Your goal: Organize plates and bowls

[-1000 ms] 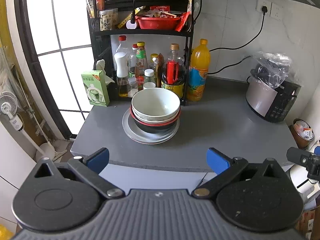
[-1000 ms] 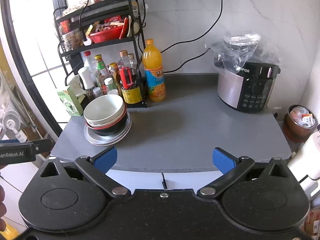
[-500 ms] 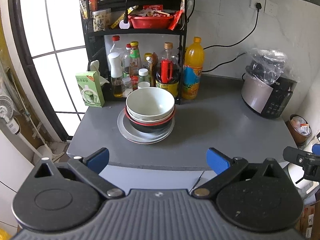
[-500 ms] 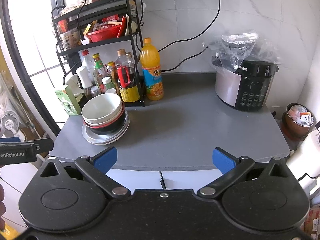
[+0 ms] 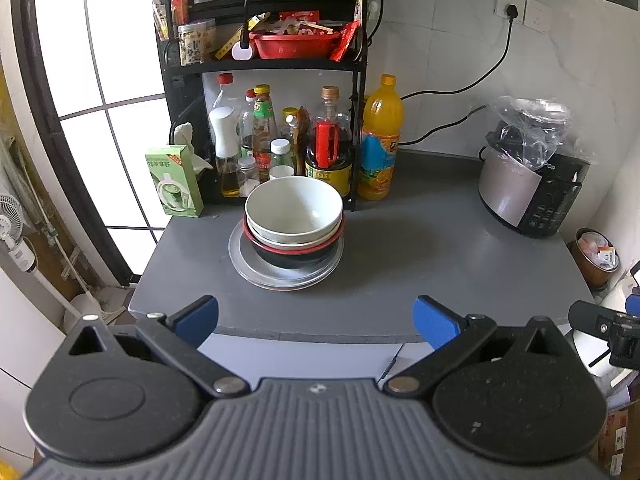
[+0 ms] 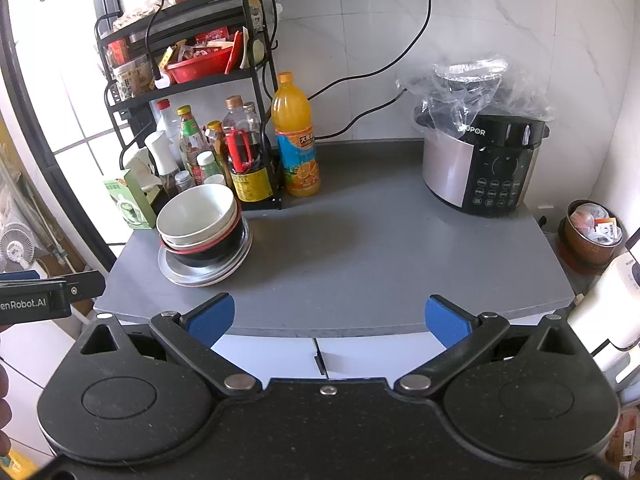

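Item 1. Left hand-held gripper (image 5: 316, 322): jaws spread wide, nothing between the blue pads (image 5: 198, 317); held off the front edge of the grey counter (image 5: 420, 264), clear of all crockery.

Item 2. Right hand-held gripper (image 6: 326, 320): jaws likewise spread wide and empty, off the counter's front edge.

Item 3. Stack of dishes, left part of the counter: white bowl (image 5: 294, 210) uppermost, nested in a second pale bowl, inside a black bowl with red rim (image 5: 294, 252), all on metal plates (image 5: 280, 278). The stack stood just in front of the black rack (image 5: 360, 60).

Item 4. Rack contents: sauce bottles on the bottom tier, red basket (image 5: 294, 44) above. Orange drink bottle (image 5: 378, 140) just beside the rack; green carton (image 5: 174, 180) on its other side.

Item 5. Rice cooker (image 6: 484, 164), far right of the counter, with a plastic bag over its top.

View notes. The left wrist view faced the stack head-on and showed a window and a small fan (image 5: 10, 224) at left. The right wrist view set the stack to its left, showed the cooker's control panel frontally, a labelled part of the left unit at its left edge, and a white appliance (image 6: 604, 312) at right.
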Demonstrator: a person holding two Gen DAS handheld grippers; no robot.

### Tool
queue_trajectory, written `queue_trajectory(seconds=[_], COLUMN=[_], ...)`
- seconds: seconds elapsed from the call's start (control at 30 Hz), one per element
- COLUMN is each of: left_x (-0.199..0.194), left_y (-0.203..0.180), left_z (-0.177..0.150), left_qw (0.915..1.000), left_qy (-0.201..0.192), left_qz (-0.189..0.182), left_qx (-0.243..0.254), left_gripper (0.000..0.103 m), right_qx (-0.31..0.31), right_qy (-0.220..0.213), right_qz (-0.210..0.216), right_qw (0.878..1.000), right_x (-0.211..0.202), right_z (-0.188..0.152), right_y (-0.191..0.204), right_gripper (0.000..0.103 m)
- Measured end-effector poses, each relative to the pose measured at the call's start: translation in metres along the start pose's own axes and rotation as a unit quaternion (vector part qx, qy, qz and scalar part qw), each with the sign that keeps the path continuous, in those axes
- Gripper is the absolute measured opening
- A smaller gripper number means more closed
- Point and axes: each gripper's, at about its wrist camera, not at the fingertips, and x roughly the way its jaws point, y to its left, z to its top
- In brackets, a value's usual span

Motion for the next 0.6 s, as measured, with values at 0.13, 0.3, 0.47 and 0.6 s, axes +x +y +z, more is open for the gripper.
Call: queue_trajectory(seconds=[0.13, 0.3, 0.47, 0.6], left_x=[-0.0020, -0.0023, -0.0022, -0.0019], left_y=[-0.0021, -0.0022, -0.0031, -0.0033], left_z=[0.0000, -0.0016, -0.0022, -0.0016], left_qw=[1.0000, 1.0000, 1.0000, 0.9999], left_qy=[-0.005, 0.000, -0.006, -0.008], left_qz=[-0.002, -0.002, -0.002, -0.002], left_qx=[0.003, -0.001, 0.006, 0.007], left_gripper=[0.103, 0.103, 0.103, 0.103], right_qx=[-0.002, 0.000, 0.002, 0.000], right_qy=[-0.001, -0.003, -0.001, -0.003], right_qz=[0.006, 0.005, 0.005, 0.005], right_qw=[1.000, 1.000, 1.000, 1.000], right_x=[-0.0014, -0.0023, 0.0001, 0.0001], right_z=[-0.0008, -0.0002, 0.0007, 0.0004], right_y=[-0.0005, -0.0026, -0.0027, -0.0012], right_gripper=[0.103, 0.103, 0.103, 0.103])
